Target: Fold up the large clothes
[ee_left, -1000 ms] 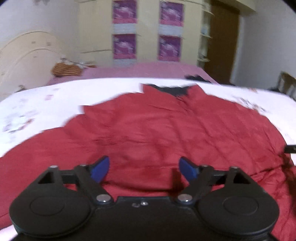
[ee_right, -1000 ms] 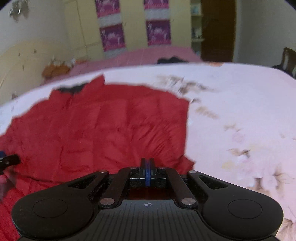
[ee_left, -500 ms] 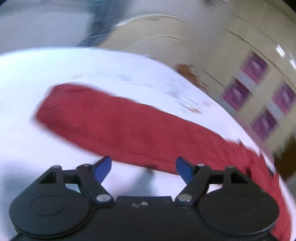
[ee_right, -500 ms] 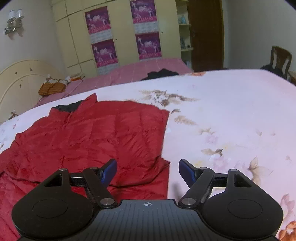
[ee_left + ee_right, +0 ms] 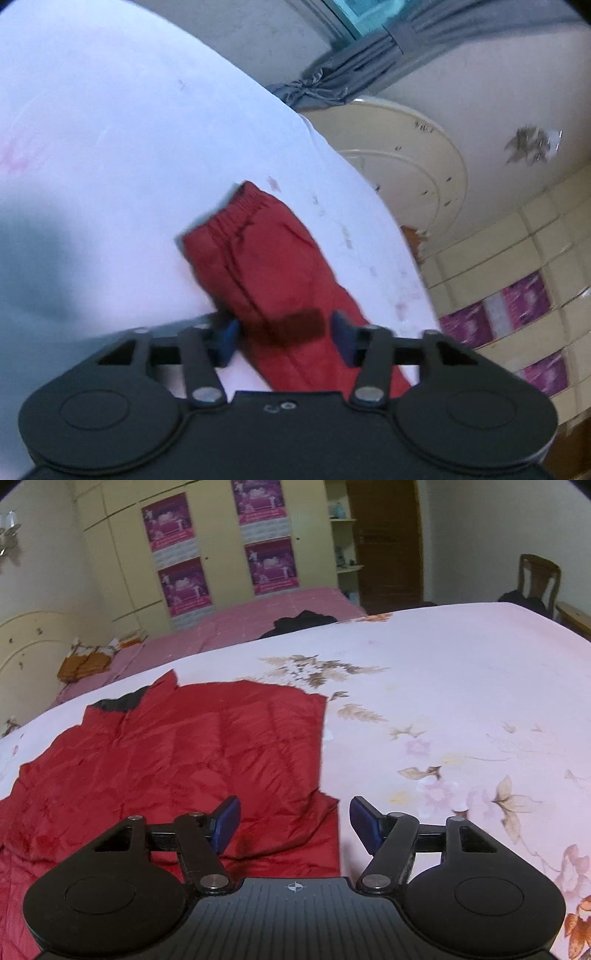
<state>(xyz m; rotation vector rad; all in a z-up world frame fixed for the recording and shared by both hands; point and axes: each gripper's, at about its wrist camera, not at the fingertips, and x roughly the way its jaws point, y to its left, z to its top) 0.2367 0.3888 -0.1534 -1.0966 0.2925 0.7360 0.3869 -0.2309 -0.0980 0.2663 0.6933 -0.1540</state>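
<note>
A red padded jacket [image 5: 177, 753] lies spread on the floral bedsheet [image 5: 461, 709], its dark collar [image 5: 122, 701] at the far left. Its right side is folded in, leaving a straight edge. My right gripper [image 5: 293, 821] is open and empty, just above the jacket's near right corner. In the left wrist view the jacket's left sleeve [image 5: 266, 266] stretches out on the sheet, with its elastic cuff [image 5: 236, 203] at the far end. My left gripper [image 5: 282, 334] is open, its blue pads on either side of the sleeve, just above it.
A second bed with a pink cover [image 5: 236, 624] stands behind, with dark clothing [image 5: 303, 622] and a basket [image 5: 86, 661] on it. A cream headboard [image 5: 399, 147] and grey curtain [image 5: 362, 66] lie beyond the sleeve. A chair [image 5: 539, 579] stands at the far right.
My right gripper opened, let go of the jacket's right side and drew back a little. My left gripper swung left from the jacket body to the outstretched sleeve and came down over it.
</note>
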